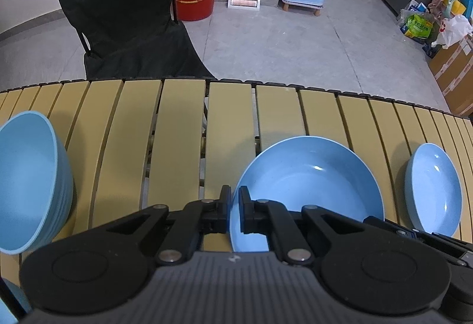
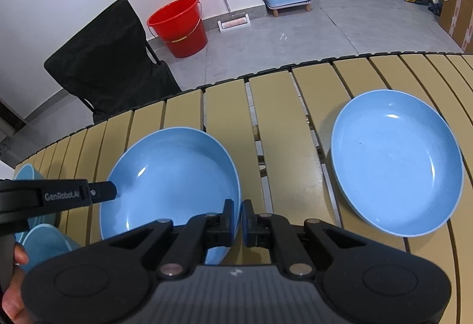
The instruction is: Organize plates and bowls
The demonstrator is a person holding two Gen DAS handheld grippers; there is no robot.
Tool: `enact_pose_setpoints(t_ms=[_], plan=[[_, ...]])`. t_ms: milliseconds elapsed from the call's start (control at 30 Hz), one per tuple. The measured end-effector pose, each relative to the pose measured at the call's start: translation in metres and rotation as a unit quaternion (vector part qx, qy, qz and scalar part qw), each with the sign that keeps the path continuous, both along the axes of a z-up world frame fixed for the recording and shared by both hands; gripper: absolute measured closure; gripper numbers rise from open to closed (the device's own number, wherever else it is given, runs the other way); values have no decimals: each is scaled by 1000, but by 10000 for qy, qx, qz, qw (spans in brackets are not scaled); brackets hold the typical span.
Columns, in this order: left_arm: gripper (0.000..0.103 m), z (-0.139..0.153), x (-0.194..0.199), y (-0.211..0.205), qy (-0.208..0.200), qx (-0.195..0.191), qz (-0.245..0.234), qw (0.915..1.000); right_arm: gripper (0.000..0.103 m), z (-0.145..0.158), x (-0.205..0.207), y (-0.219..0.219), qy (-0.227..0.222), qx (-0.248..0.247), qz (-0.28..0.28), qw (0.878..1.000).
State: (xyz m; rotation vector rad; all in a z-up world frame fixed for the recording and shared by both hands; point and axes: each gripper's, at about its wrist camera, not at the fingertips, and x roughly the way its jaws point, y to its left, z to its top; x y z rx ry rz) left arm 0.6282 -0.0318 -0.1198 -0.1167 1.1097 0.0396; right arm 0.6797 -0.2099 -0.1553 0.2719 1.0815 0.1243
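Both claws pinch one shallow glossy blue plate (image 2: pixel 174 176) on the slatted tan desk (image 1: pixel 183 131): the left claw (image 1: pixel 234 207) on its left rim, the right claw (image 2: pixel 238 220) on its right. A second blue plate (image 2: pixel 396 161) lies apart, deep blue bowls (image 1: pixel 26 176) sit stacked leftward, so I'd say the plates remain ungathered. "GenRobot.AI" marks the left claw's finger.

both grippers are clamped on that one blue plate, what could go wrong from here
1. The left gripper and right gripper each pinch only the thin rim of the near plate on opposite sides; if the hands pull unevenly, it may slip or tilt.
2. Moved sideways, it could knock the second plate or the stacked bowls.
3. A dropped edge might catch in the slatted table.
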Motion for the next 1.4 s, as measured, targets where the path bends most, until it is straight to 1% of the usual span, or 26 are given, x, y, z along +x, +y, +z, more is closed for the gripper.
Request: enact_pose_setpoints(t_ms=[267, 700, 867, 1400], plan=[[97, 17, -22, -7, -103, 28, -60, 9999, 98, 15, -20, -7, -78, 39, -79, 9999], [97, 50, -69, -24, -269, 233, -177, 9992, 98, 44, -67, -20, -250, 116, -186, 9994], [97, 60, -88, -30, -340, 223, -191, 9990, 98, 54, -86, -26, -300, 125, -206, 9993], [97, 82, -161, -36, -436, 258, -91, 9987, 98, 72, -148, -31, -371, 116, -139, 9991]])
